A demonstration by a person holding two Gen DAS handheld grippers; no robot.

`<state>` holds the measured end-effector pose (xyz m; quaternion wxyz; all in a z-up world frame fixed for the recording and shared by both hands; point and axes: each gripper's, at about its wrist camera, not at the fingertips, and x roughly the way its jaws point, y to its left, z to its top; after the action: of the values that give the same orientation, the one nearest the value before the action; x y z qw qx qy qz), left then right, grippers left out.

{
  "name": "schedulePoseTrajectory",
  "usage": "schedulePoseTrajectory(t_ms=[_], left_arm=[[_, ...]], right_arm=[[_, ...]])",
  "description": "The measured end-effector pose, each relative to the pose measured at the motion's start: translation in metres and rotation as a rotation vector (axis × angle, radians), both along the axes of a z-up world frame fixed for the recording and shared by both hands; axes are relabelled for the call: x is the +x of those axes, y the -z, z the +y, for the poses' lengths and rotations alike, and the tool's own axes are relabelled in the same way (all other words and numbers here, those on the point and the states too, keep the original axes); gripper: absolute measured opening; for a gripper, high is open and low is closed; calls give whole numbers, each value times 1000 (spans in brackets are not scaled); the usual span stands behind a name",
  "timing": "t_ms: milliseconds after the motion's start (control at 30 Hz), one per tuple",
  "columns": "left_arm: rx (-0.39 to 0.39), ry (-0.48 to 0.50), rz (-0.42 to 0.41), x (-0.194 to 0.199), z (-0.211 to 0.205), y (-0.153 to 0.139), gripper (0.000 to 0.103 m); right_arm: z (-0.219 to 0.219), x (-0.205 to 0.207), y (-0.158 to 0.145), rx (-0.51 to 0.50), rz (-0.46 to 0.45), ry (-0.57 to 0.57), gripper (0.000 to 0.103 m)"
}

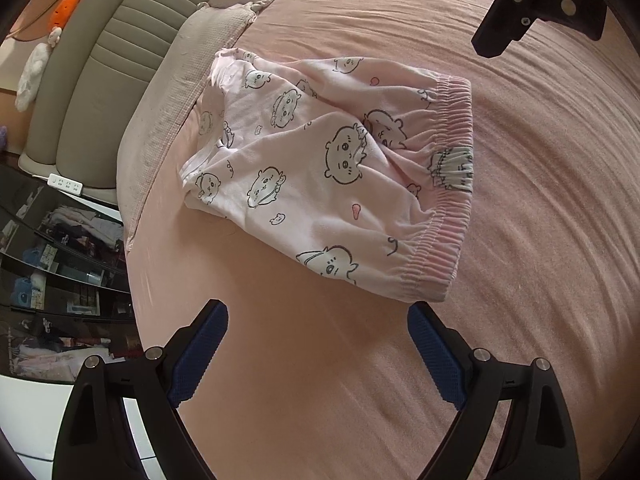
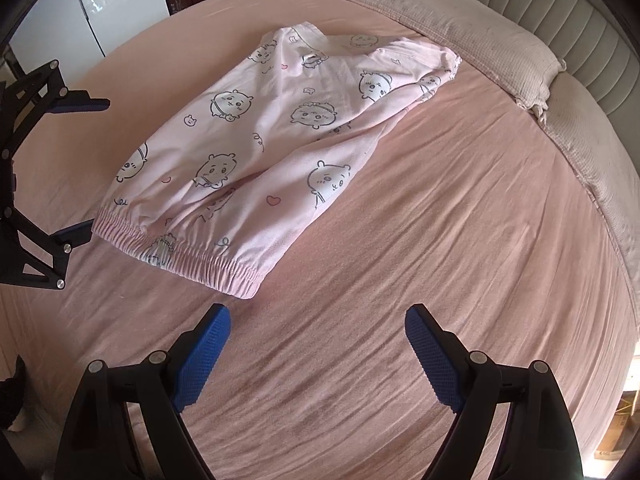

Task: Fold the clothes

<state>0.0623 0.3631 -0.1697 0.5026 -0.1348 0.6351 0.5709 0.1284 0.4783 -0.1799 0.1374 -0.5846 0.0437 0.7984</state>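
Note:
Pink pajama pants with cartoon faces lie folded lengthwise on the pink bed sheet, elastic waistband toward me; they also show in the right wrist view. My left gripper is open and empty, hovering just short of the waistband's corner; it also shows at the left edge of the right wrist view. My right gripper is open and empty, just short of the waistband's other corner; part of it shows at the top right of the left wrist view.
A beige folded blanket and a padded headboard lie beyond the pants. Dark glass shelves and a white power strip stand off the bed's left side. The sheet is wrinkled.

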Motion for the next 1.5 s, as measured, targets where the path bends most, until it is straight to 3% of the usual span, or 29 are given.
schedulePoseTrajectory(t_ms=[200, 300, 533, 633, 833, 967, 1067, 1200, 1400, 1500], left_arm=[[59, 83, 67, 9, -13, 6, 92], [93, 121, 107, 15, -19, 11, 92], [182, 262, 314, 34, -32, 32, 92], [171, 336, 384, 42, -39, 45, 92], [144, 385, 387, 49, -50, 53, 92], [136, 395, 399, 49, -46, 57, 92], [129, 405, 395, 48, -43, 58, 93], [143, 450, 406, 47, -43, 58, 103], [159, 489, 378, 42, -34, 56, 103], [181, 513, 402, 42, -31, 58, 103]], right_arm=[[-26, 2, 6, 187, 40, -129, 89], [-38, 1, 14, 277, 25, -252, 89], [-81, 9, 42, 572, 0, -521, 89], [-88, 10, 51, 619, -10, -575, 89], [-82, 6, 50, 593, 16, -561, 89], [-87, 5, 55, 626, 29, -575, 90], [-88, 1, 55, 679, 35, -562, 103], [-85, -1, 56, 658, 65, -571, 103], [-80, -3, 57, 626, 112, -584, 103], [-77, -4, 57, 610, 135, -590, 103]])
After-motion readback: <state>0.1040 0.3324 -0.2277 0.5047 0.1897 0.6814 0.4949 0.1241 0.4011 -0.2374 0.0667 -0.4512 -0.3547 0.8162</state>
